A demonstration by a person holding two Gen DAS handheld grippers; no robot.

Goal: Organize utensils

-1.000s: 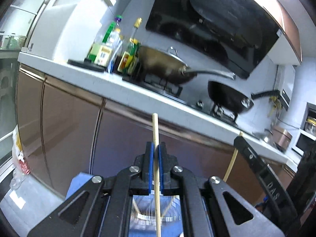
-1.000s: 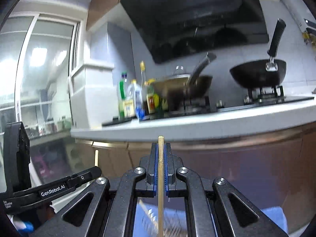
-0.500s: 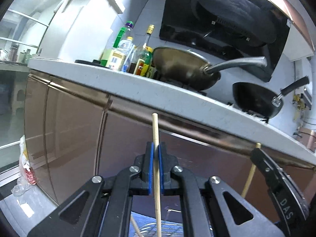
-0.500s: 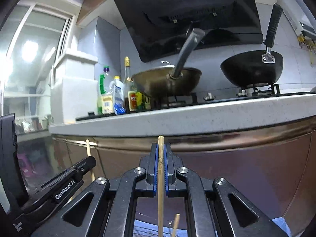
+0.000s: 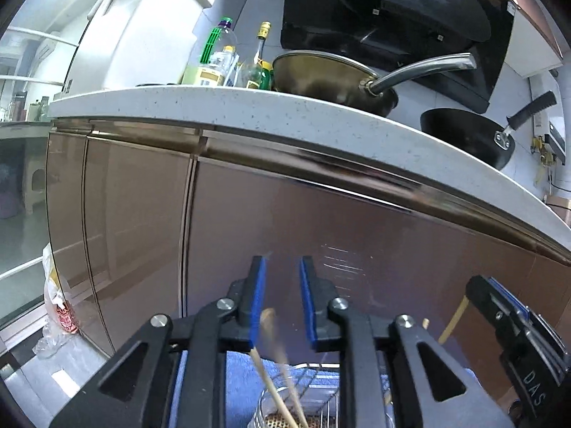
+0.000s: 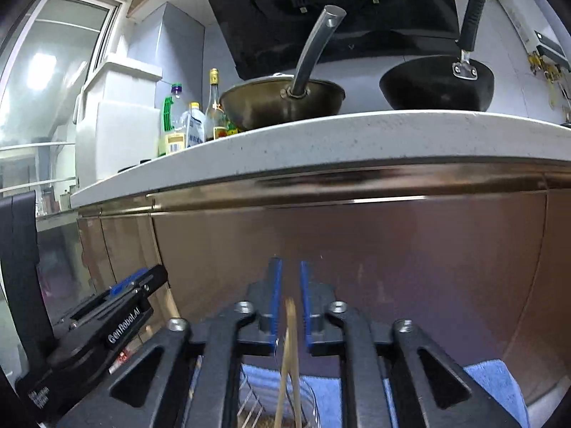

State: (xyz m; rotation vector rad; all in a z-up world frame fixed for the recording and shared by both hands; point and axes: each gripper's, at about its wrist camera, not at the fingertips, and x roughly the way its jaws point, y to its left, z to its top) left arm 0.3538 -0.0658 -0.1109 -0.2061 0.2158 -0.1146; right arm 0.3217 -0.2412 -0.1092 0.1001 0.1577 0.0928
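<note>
Both claws are spread, nothing gripped: the left gripper point(image 5: 282, 299) and the right gripper point(image 6: 288, 301). Wooden chopsticks point(image 5: 276, 396) are seen leaning inside a round wire holder point(image 5: 274, 419) at six o'clock, set over a blue cloth point(image 6: 489, 381).

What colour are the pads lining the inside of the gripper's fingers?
Bright blue, on black fingers; clearest in the left wrist view.
</note>
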